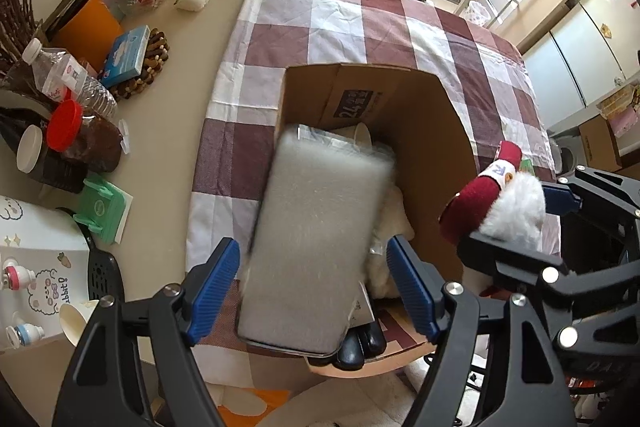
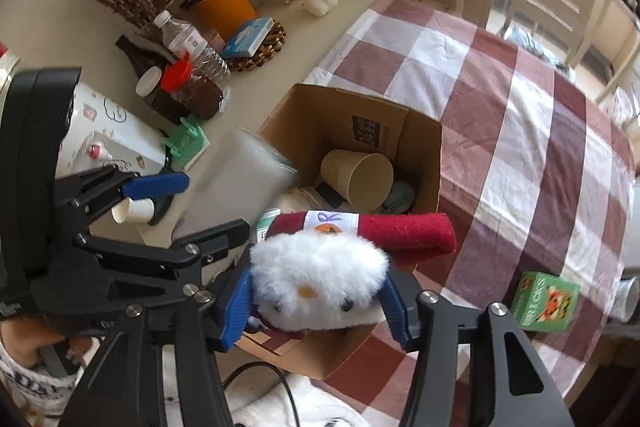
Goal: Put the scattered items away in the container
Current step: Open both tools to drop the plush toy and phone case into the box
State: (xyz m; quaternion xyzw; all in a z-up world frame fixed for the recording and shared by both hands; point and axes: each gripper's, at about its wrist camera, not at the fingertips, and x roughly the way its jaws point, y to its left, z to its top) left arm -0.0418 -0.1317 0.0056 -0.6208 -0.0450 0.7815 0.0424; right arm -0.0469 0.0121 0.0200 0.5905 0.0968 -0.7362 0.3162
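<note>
Left tool (image 1: 312, 283) angled steeply down, right tool (image 2: 318, 301) likewise

Tablecloth (image 1: 360, 27): maroon-and-white check. Box (image 1: 432, 131): brown cardboard. Plush toy (image 2: 320, 279): white fur, dark red hat. Small carton (image 2: 546, 301) near right: green. Pads (image 1: 214, 287): blue.

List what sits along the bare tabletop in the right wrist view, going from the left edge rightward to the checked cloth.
White cartoon-printed container → green clip → red-lidded jar → water bottle → blue tissue pack → small white bundle, just short of the checked cloth.
</note>
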